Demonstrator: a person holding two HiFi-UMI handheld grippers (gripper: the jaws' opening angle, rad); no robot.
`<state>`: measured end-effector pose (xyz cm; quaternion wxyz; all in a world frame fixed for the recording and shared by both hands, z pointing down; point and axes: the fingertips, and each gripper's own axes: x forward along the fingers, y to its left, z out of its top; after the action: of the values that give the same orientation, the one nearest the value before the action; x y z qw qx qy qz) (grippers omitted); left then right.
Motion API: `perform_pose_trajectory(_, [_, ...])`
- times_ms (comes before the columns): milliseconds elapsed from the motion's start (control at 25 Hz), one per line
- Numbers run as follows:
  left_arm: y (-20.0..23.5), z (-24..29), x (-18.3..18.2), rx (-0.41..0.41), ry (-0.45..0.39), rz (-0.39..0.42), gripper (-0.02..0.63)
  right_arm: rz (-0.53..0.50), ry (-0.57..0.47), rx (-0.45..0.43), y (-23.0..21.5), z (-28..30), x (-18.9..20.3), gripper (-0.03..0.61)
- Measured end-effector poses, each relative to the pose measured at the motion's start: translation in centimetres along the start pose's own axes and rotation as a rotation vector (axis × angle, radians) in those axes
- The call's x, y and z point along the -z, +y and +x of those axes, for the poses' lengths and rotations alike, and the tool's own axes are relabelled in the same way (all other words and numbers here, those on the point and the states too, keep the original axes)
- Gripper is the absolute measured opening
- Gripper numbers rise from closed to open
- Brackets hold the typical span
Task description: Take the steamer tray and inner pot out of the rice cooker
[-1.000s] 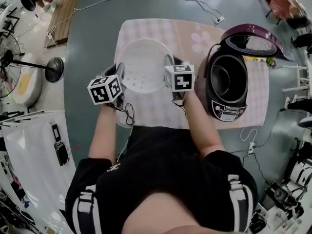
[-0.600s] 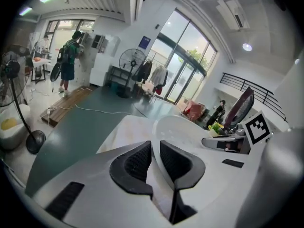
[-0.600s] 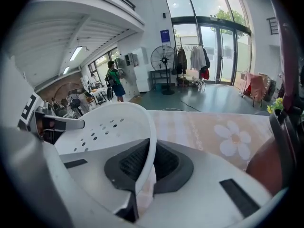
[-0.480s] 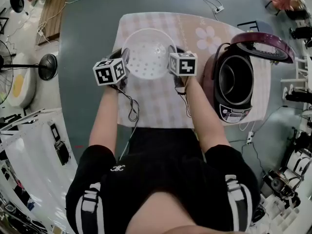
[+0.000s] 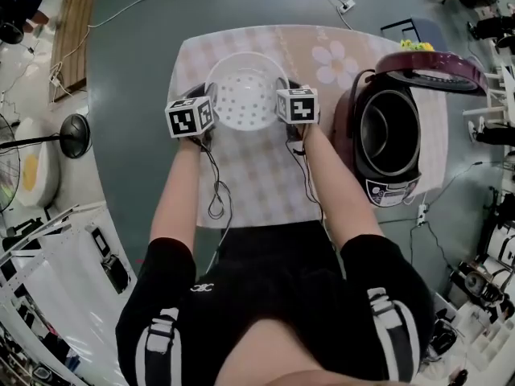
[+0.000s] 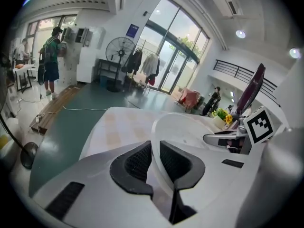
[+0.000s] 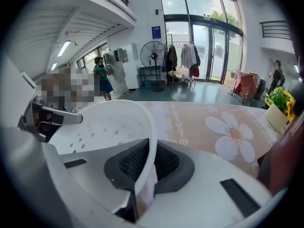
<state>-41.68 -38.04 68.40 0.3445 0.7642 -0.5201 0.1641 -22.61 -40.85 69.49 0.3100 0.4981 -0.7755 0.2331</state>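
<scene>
The white perforated steamer tray (image 5: pixel 245 95) hangs low over the far left part of the table, held by its rim on both sides. My left gripper (image 5: pixel 203 109) is shut on the tray's left rim (image 6: pixel 156 146); my right gripper (image 5: pixel 287 107) is shut on the right rim (image 7: pixel 149 141). The purple rice cooker (image 5: pixel 389 139) stands to the right with its lid (image 5: pixel 438 69) raised, and the dark inner pot (image 5: pixel 389 133) sits inside it.
The table wears a pale checked cloth (image 5: pixel 257 183) with a flower print (image 5: pixel 334 63). Cables (image 5: pixel 216 191) trail from both grippers toward the near table edge. A standing fan base (image 5: pixel 74 127) and clutter line the floor at the left. A person (image 6: pixel 50 56) stands far off.
Both grippers have carried the steamer tray downward and farther away across the table, toward its far left part. The cooker has not moved.
</scene>
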Motion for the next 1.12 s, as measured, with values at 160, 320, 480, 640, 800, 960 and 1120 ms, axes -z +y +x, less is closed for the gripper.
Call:
perform_pose_trajectory(160, [0.0,2.0,0.2,0.005,-0.006,0.030,0.051,-0.024,-0.028,0.029,-1.4,1.2,0.1,0.020])
perform_pose_trajectory(320, [0.6,3.2,0.9,0.017,0.007,0.045,0.052,-0.047,-0.017,0.044,-1.7,2.3,0.3,0.021])
perform_pose_trajectory(480, [1.0,3.8,1.5,0.013,0.017,0.040,0.064,-0.046,0.018,0.047,-1.6,2.9,0.9,0.021])
perform_pose_trajectory(640, [1.8,3.8,1.2,-0.026,0.011,0.041,0.173,-0.052,0.039,0.044,-1.9,3.3,1.5,0.063])
perform_pose_trajectory(800, [1.6,2.1,-0.1,-0.067,-0.016,0.092,0.201,-0.031,-0.011,0.072,-2.7,1.4,0.0,0.084])
perform_pose_trajectory(960, [-0.4,-1.1,-3.0,-0.096,-0.097,0.158,0.199,-0.014,-0.130,0.072,-2.0,-2.1,-3.1,0.084])
perform_pose_trajectory(1120, [-3.7,-5.4,-6.7,-0.142,-0.220,0.259,0.193,-0.022,-0.309,0.044,-0.4,-7.5,-7.6,0.084])
